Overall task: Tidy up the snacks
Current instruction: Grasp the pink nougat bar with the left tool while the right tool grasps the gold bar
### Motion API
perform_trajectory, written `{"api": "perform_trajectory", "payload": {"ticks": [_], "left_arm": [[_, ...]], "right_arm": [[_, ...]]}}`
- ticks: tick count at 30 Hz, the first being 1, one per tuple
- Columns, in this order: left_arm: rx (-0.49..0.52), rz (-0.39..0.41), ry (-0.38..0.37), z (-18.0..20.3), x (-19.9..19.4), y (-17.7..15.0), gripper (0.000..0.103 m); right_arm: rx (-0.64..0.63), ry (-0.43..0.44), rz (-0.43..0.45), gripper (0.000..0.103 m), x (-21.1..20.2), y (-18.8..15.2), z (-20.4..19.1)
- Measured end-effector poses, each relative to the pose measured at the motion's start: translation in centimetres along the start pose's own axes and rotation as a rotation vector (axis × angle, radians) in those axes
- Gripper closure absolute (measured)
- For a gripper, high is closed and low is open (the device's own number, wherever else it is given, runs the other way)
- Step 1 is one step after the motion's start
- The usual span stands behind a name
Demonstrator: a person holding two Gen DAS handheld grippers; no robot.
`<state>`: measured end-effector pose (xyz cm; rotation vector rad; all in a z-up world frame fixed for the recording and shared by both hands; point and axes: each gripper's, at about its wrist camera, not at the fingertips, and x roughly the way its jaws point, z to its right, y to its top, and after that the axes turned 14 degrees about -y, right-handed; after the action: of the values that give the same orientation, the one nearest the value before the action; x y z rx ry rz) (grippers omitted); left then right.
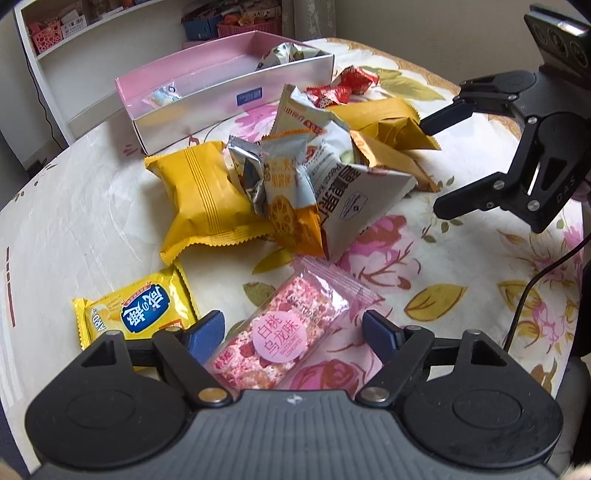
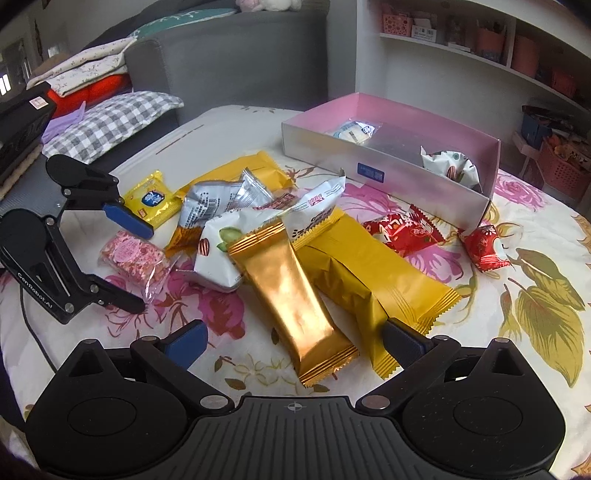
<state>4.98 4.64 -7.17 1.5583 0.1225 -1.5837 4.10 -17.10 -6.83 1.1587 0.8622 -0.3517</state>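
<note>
A pink peach-flavour snack bar (image 1: 284, 332) in clear wrap lies on the flowered tablecloth between the blue pads of my left gripper (image 1: 293, 332). The pads stand close on either side of it without visibly pressing. From the right wrist view the same bar (image 2: 133, 254) sits between the left gripper's (image 2: 143, 268) fingers. My right gripper (image 2: 295, 343) is open over the near end of a gold bar (image 2: 295, 295), hovering above the snack pile (image 1: 295, 177). A pink-lined box (image 2: 388, 181) behind the pile holds two small packets.
A small yellow biscuit packet (image 1: 144, 314) lies left of the pink bar. Long yellow packets (image 2: 369, 273) and red candies (image 2: 402, 232) lie near the box. The round table edge (image 1: 44, 177) curves on the left; shelves (image 1: 92, 26) and a sofa (image 2: 221, 62) stand beyond.
</note>
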Motion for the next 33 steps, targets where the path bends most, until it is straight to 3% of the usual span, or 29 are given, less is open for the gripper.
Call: {"api": "perform_trajectory", "payload": {"ticks": [12, 23, 31, 33], "left_arm": [[0.027, -0.032, -0.006, 0.7, -0.4, -0.4, 0.042], [0.020, -0.019, -0.002, 0.9, -0.2, -0.2, 0.052], [-0.016, 0.002, -0.001, 0.6, -0.3, 0.0, 0.065], [-0.024, 0.005, 0.008, 0.6, -0.3, 0.0, 0.070]], "right_arm": [[-0.042, 0.109, -0.038, 0.001, -1.2, -0.1, -0.2], [-0.034, 0.076, -0.045, 0.003, 1.5, 0.1, -0.3], [-0.046, 0.011, -0.006, 0.012, 3.0, 0.3, -1.2], [-0.048, 0.004, 0.006, 0.024, 3.0, 0.5, -1.4]]}}
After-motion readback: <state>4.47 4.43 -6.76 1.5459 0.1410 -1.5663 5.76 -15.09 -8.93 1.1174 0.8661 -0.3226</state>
